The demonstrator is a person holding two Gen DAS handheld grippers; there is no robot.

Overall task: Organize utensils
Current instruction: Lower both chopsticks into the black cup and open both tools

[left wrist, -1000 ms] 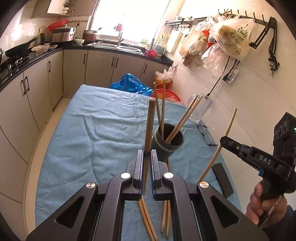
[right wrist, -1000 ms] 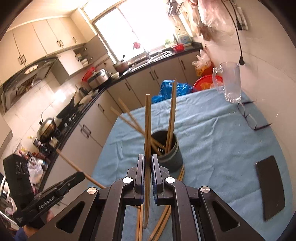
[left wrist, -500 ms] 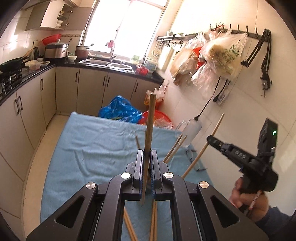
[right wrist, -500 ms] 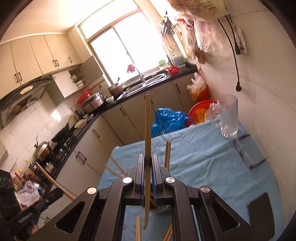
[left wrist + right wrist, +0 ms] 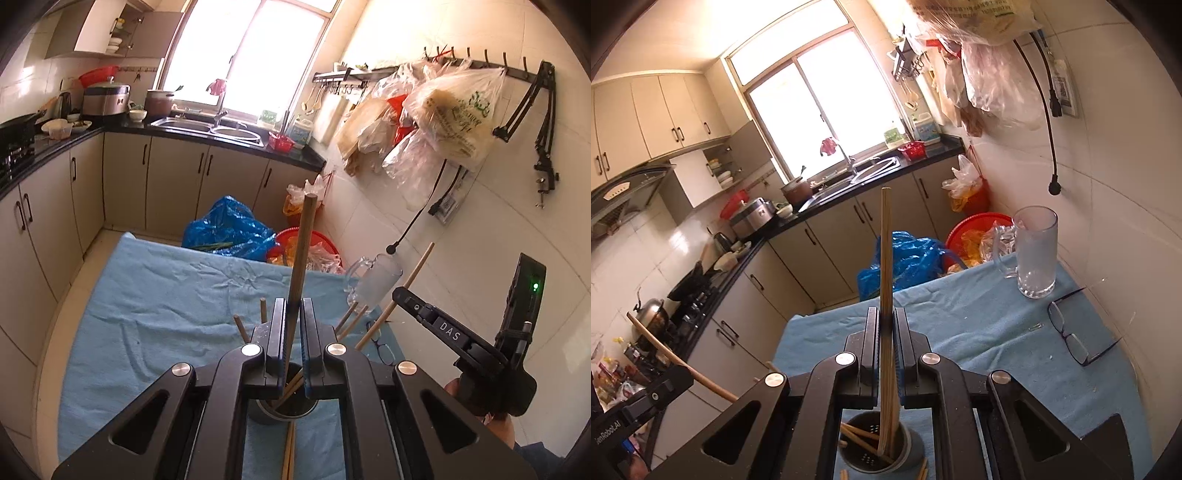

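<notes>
My left gripper (image 5: pixel 293 306) is shut on a wooden chopstick (image 5: pixel 303 251) that stands nearly upright. Right below its jaws sits the dark grey utensil cup (image 5: pixel 286 411) with several chopsticks in it. Loose chopsticks (image 5: pixel 288 456) lie on the blue cloth in front of the cup. My right gripper (image 5: pixel 886 314) is shut on another chopstick (image 5: pixel 885 254), whose lower end shows inside the mouth of the cup (image 5: pixel 912 448). Each view shows the other gripper at its side, right (image 5: pixel 400 295) and left (image 5: pixel 685 373), each shut on its stick.
A glass mug (image 5: pixel 1034 254) and a pair of glasses (image 5: pixel 1067 334) are on the blue tablecloth (image 5: pixel 979 317) by the tiled wall. Beyond the table's far edge lie a blue plastic bag (image 5: pixel 229 229) and a red basin (image 5: pixel 975 230). Kitchen cabinets run along the left.
Both grippers have risen and moved forward over the cup, which was ahead of them and now sits under the jaws. Both stay shut on their chopsticks.
</notes>
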